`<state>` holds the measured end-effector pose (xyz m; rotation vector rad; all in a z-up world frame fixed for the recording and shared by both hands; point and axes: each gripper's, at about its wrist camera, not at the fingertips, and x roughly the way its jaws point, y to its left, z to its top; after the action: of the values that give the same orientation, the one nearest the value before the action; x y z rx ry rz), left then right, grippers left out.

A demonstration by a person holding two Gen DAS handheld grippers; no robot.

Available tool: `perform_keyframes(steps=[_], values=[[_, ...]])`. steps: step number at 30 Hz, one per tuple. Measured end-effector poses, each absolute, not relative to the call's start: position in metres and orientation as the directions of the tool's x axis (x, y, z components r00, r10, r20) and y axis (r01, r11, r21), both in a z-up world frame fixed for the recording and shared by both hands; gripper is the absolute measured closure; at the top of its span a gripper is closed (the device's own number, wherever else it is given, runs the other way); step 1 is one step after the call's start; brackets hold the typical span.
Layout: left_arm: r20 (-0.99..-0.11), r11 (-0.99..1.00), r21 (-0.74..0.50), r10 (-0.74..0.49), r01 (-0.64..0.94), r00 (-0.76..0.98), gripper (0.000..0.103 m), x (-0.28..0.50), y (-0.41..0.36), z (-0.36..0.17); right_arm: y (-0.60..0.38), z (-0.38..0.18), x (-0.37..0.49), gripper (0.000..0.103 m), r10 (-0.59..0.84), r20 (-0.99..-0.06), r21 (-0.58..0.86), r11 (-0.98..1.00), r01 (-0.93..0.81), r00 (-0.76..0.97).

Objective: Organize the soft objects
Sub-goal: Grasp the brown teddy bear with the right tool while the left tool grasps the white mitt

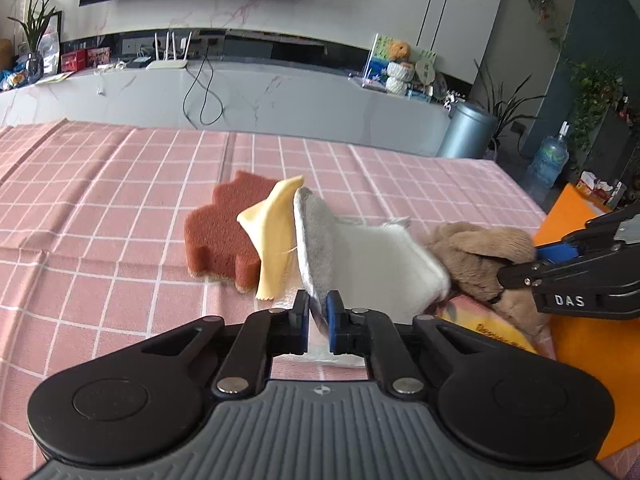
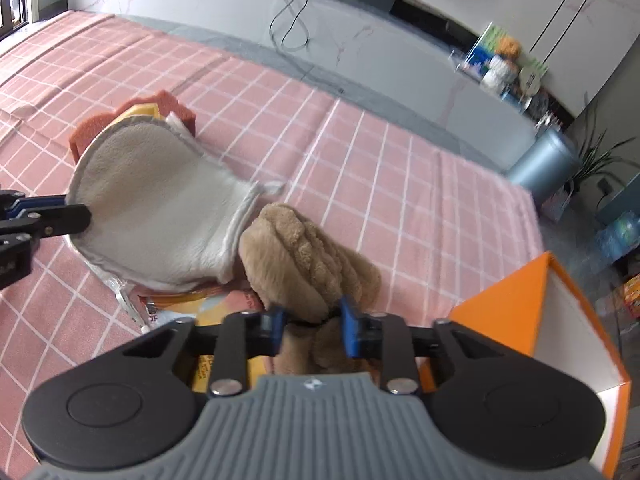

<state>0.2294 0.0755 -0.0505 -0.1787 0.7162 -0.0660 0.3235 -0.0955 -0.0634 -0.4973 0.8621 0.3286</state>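
Observation:
My left gripper point(image 1: 318, 306) is shut on the edge of a grey-white fleece mitt point(image 1: 360, 256), held up off the pink checked cloth; the mitt also shows in the right wrist view point(image 2: 160, 204). My right gripper point(image 2: 312, 320) is shut on a brown plush toy point(image 2: 304, 264), which lies right of the mitt point(image 1: 480, 256). A yellow cloth point(image 1: 276, 236) drapes over a rust-brown sponge point(image 1: 220, 232) behind the mitt. A printed plastic packet point(image 2: 180, 304) lies under the mitt and the plush.
An orange box point(image 2: 520, 304) with a white inside stands at the right edge of the table point(image 1: 100, 200). Beyond the table are a marble TV bench point(image 1: 240, 92), a grey bin point(image 1: 466, 132) and plants.

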Motion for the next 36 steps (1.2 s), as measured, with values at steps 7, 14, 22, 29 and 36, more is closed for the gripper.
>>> perform_keyframes(steps=[7, 14, 22, 29, 36], values=[[-0.613, 0.972, -0.233, -0.171, 0.031, 0.771, 0.098, 0.202, 0.075, -0.027, -0.103, -0.040, 0.296, 0.100, 0.155, -0.756, -0.217, 0.858, -0.466, 0.636], [-0.577, 0.969, -0.247, -0.166, 0.023, 0.800, 0.098, 0.171, 0.083, -0.009, -0.103, -0.007, 0.253, 0.100, 0.222, -0.667, -0.218, 0.855, -0.471, 0.711], [-0.558, 0.957, -0.289, -0.193, 0.029, 0.807, 0.099, 0.138, 0.096, 0.002, -0.099, -0.002, 0.207, 0.100, 0.324, -0.668, -0.086, 0.861, -0.502, 0.670], [-0.609, 0.950, -0.311, -0.219, 0.024, 0.762, 0.099, 0.112, 0.100, -0.021, -0.098, -0.039, 0.171, 0.100, 0.366, -0.719, 0.043, 0.872, -0.488, 0.590], [-0.690, 0.939, -0.343, -0.241, -0.015, 0.682, 0.098, 0.091, 0.106, -0.049, -0.105, -0.064, 0.145, 0.099, 0.384, -0.747, 0.103, 0.873, -0.476, 0.543]])
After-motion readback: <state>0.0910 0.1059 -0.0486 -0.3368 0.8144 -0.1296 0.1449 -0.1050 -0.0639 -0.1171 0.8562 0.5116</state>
